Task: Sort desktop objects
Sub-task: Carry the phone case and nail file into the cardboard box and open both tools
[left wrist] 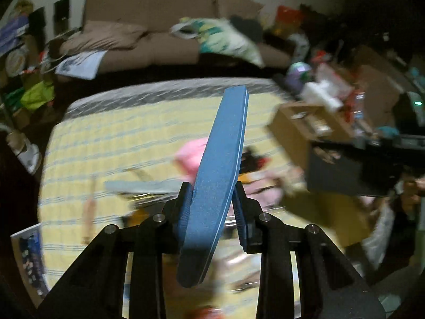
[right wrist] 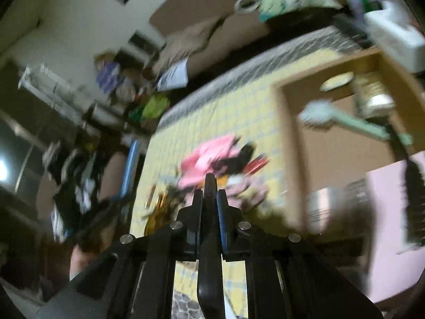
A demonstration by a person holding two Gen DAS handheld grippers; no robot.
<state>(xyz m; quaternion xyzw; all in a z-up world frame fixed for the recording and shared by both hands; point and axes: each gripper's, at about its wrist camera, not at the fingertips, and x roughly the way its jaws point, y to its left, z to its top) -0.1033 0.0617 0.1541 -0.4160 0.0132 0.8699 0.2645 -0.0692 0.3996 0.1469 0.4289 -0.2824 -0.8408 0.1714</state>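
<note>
Grit shows plainly on the blue nail file [left wrist: 217, 175] that our left gripper [left wrist: 212, 199] clamps between its two fingers. The file is long and flat, rounded at both ends, with a thin pale line running down its edge; its broad face is a speckled, sandpaper-like blue. It stands tilted, its far tip leaning right and away from us, its near end reaching down past the fingertips toward the camera. We hold it in the air above the yellow checked tablecloth [left wrist: 106, 133], over a blurred heap of small things with a pink item [left wrist: 191, 154] among them.

In the right wrist view our right gripper [right wrist: 209, 196] is closed on a slim black object [right wrist: 209, 239] (too dark and blurred for us to name), which runs straight out between the fingers and a little past their tips. Ahead of it lies the same pink item [right wrist: 207, 159] in the clutter on the cloth. To the right sits an open cardboard box [right wrist: 287, 133] holding a pale green brush [right wrist: 345, 122] and a jar [right wrist: 372, 93]. Far left in this view we see the blue file [right wrist: 130, 167] again, upright in the other gripper, beside the table's edge. A brown sofa [left wrist: 159, 26] stands beyond the table.
</note>
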